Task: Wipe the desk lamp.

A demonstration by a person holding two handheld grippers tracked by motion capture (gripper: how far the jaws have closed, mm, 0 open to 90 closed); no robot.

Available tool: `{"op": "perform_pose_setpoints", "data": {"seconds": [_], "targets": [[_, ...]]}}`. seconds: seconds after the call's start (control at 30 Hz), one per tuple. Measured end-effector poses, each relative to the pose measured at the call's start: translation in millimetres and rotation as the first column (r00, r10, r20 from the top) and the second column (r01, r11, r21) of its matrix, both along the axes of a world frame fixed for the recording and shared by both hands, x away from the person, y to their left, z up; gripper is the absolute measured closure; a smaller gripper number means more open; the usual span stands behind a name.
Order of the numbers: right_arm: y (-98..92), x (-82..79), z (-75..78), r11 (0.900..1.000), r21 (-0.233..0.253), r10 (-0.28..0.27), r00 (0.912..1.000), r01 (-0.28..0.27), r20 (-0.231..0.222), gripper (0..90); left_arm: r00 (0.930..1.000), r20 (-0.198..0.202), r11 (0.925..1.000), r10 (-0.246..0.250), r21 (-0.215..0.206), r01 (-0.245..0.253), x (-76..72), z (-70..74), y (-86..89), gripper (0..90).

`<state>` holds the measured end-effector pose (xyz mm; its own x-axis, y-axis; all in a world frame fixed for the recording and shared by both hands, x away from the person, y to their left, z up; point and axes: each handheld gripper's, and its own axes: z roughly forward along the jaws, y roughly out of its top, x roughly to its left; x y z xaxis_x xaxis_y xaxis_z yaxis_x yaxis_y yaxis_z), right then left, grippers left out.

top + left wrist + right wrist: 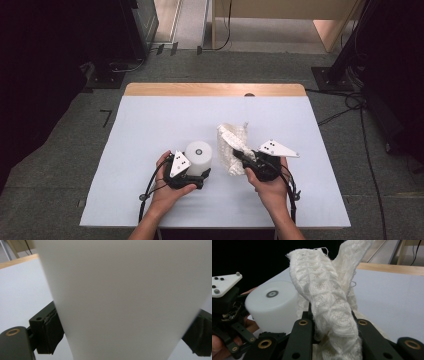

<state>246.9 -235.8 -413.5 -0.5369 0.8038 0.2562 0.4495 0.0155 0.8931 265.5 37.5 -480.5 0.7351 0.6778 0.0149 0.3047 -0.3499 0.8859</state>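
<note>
The left gripper (200, 174) is squeezing the white tub (199, 158) while the right gripper (239, 156) is pinching the knitted cloth (233, 146) at its 3 o'clock, probably to pull it over the tub next.

White-topped table (150, 125) with a pale wooden far edge (215, 89), standing on grey carpeted floor (60, 150). Beyond the table, light wooden furniture (280, 20) and black cables (350, 105) trailing across the floor; dark equipment (135, 25) stands at both far corners, in shadow
</note>
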Motion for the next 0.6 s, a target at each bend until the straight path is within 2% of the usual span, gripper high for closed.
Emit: {"op": "perform_pose_setpoints", "data": {"seconds": [0.03,0.07,0.17,0.23,0.4,0.53,0.6], "targets": [[0.8,0.0,-1.1,1.000,-0.003,0.003,1.0000,-0.003,-0.005,77.1,1.0000,0.003,1.0000,0.005,0.007,-0.005,-1.7,0.3,1.1,3.8],[1.7,-0.1,-2.7,1.000,-0.007,0.005,1.0000,-0.005,-0.008,77.1,0.9999,0.012,0.9999,-0.011,-0.003,0.011,-4.4,1.0,3.9,2.9],[4.0,-0.6,-7.6,1.000,-0.024,0.012,0.9998,-0.013,-0.018,77.1,0.9994,0.030,0.9994,-0.018,-0.029,0.019,-10.7,4.3,11.0,0.9],[5.8,-0.7,-9.9,1.000,-0.026,0.016,0.9995,-0.017,-0.029,77.1,0.9989,0.041,0.9993,-0.021,-0.031,0.022,-13.5,8.0,16.1,0.9],[13.0,-2.5,-8.7,0.999,-0.001,0.054,0.9982,-0.054,-0.025,76.9,0.9986,0.050,0.9971,-0.017,-0.074,0.020,-12.2,14.6,18.9,0.9],[25.6,-4.0,-10.4,0.995,0.002,0.099,0.9949,-0.099,-0.022,77.0,0.9981,0.051,0.9954,-0.034,-0.088,0.038,-8.0,15.8,16.7,8.3],[31.0,-4.3,-11.9,0.993,0.008,0.116,0.9929,-0.116,-0.023,77.0,0.9982,0.049,0.9950,-0.033,-0.093,0.037,-6.8,15.7,16.5,8.6]]}}
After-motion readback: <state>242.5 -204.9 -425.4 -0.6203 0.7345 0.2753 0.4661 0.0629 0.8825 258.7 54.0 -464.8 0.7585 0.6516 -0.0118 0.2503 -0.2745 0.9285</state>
